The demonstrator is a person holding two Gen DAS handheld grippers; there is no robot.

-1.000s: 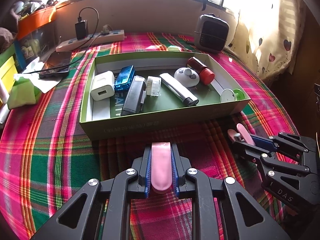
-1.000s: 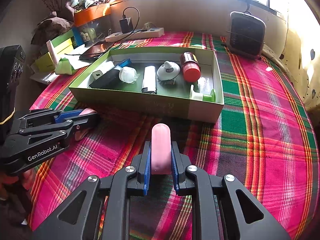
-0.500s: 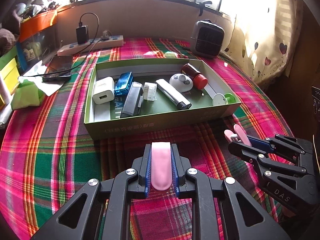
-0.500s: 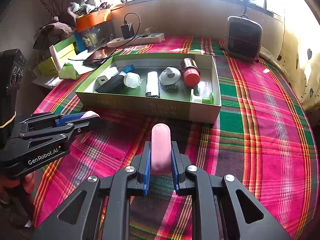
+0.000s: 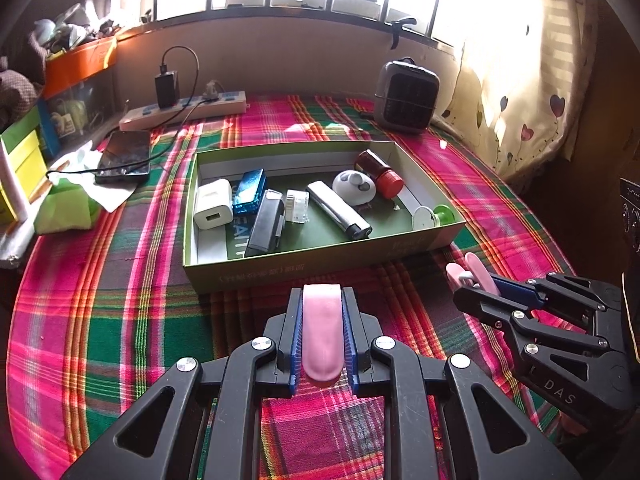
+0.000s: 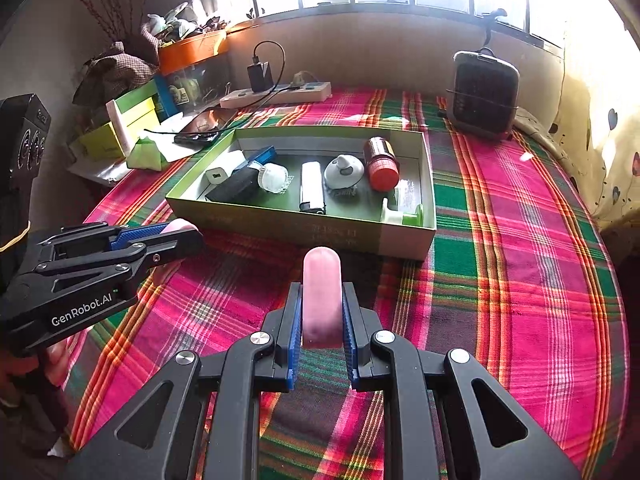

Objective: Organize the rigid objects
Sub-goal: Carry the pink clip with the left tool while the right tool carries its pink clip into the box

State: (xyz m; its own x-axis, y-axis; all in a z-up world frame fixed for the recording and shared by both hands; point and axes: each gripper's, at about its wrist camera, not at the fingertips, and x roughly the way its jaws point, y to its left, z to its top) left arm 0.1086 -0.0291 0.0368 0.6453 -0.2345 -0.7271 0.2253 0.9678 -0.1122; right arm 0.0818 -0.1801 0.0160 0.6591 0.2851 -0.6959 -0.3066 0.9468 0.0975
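On plaid cloth, green box point(image 5: 304, 272) now farther from left tool point(image 5: 322, 320)

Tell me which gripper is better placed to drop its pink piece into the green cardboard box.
Left, marginally. Both hold pink pieces. The left gripper faces the green cardboard box's near wall, with bare floor just behind it. The right gripper sits off its right corner.
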